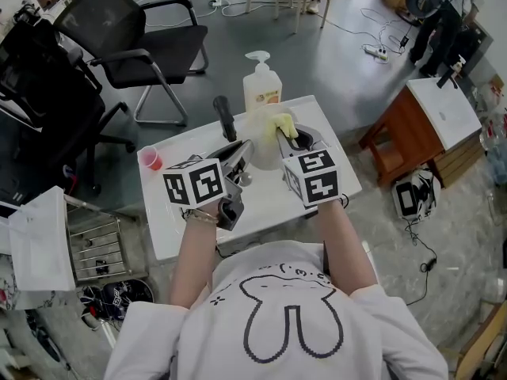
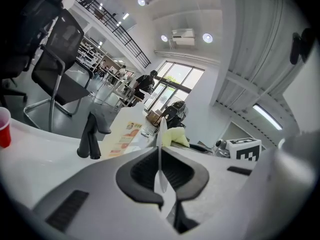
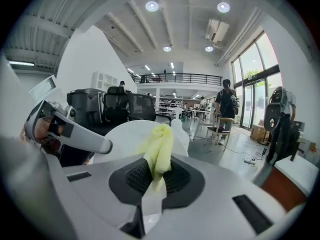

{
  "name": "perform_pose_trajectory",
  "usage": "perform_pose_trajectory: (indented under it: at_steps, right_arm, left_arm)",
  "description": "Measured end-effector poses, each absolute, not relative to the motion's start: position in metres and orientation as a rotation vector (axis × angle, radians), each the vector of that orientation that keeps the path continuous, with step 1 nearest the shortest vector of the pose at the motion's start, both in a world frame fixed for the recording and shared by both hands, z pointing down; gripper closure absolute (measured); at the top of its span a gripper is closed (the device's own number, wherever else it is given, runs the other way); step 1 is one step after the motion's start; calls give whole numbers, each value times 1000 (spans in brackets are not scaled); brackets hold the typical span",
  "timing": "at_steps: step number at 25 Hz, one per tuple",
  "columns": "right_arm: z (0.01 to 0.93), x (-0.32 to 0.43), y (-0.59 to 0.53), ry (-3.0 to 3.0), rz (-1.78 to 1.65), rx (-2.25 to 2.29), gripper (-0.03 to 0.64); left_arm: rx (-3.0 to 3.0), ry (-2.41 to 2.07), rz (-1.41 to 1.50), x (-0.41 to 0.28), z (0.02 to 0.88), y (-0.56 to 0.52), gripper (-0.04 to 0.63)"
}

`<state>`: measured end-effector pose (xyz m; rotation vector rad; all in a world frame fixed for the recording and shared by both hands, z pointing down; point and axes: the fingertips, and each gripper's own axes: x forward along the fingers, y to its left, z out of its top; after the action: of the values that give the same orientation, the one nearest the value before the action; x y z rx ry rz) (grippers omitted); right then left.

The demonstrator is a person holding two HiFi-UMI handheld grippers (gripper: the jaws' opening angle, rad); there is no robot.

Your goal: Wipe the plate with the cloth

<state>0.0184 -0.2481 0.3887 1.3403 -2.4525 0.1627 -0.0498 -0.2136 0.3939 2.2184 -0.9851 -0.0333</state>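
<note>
Grey workshop flooring is surrounding the white table (image 1: 182,228) where the person is working. The left gripper (image 1: 244,150) is clamping the plate (image 1: 261,153) by its rim, standing it on edge so its face is exposed. The right gripper (image 1: 282,138) is pinching the yellow cloth (image 1: 283,123) tightly, bunching it against that face, probably for wiping.

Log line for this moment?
left gripper: shut on plate, held on edge | right gripper: shut on cloth | cloth: at plate face
</note>
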Motion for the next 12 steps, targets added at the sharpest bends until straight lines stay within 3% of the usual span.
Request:
perform_pose_trajectory:
  at_steps: [12]
  right_arm:
    - [391,85,-262,-2331,271,1589,569]
  left_arm:
    - [2234,-984,-36,-44,391,-210,577]
